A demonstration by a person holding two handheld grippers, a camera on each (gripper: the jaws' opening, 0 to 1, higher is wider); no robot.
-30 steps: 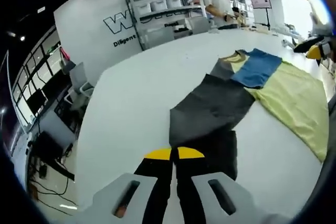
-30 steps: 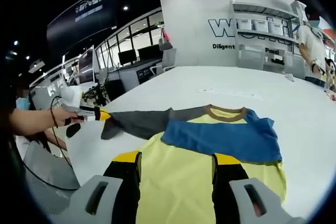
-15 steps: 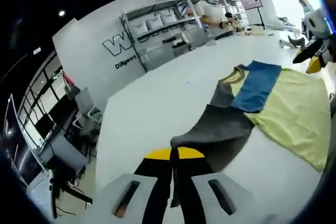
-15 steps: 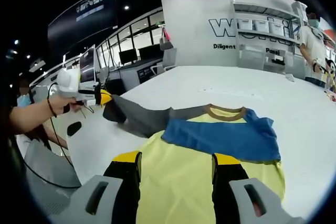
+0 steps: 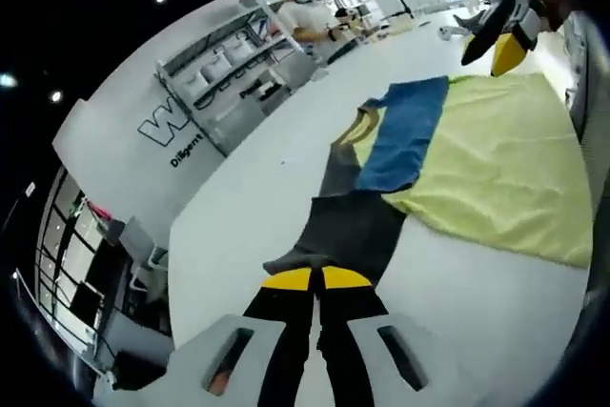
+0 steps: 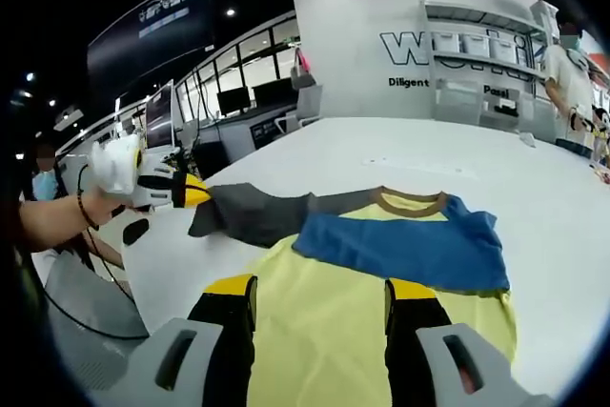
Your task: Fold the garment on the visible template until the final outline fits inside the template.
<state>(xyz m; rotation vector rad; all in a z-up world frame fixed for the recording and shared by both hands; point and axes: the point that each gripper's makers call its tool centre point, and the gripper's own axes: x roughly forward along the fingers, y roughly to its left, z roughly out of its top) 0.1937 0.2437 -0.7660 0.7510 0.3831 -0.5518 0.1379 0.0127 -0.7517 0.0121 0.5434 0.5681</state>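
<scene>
Left gripper [image 5: 316, 278] is clamped on the grey sleeve [image 5: 348, 231], lifting it off the white worktop [image 6: 534, 207]. Right gripper [image 6: 319, 288], jaws spread apart, hovers over the yellow shirt [image 6: 381, 331] lying flat.

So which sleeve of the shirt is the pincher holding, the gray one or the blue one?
The gray sleeve. The left gripper pinches its end, pulled out sideways off the yellow body. The blue sleeve lies folded across the chest, with nothing gripping it.
</scene>
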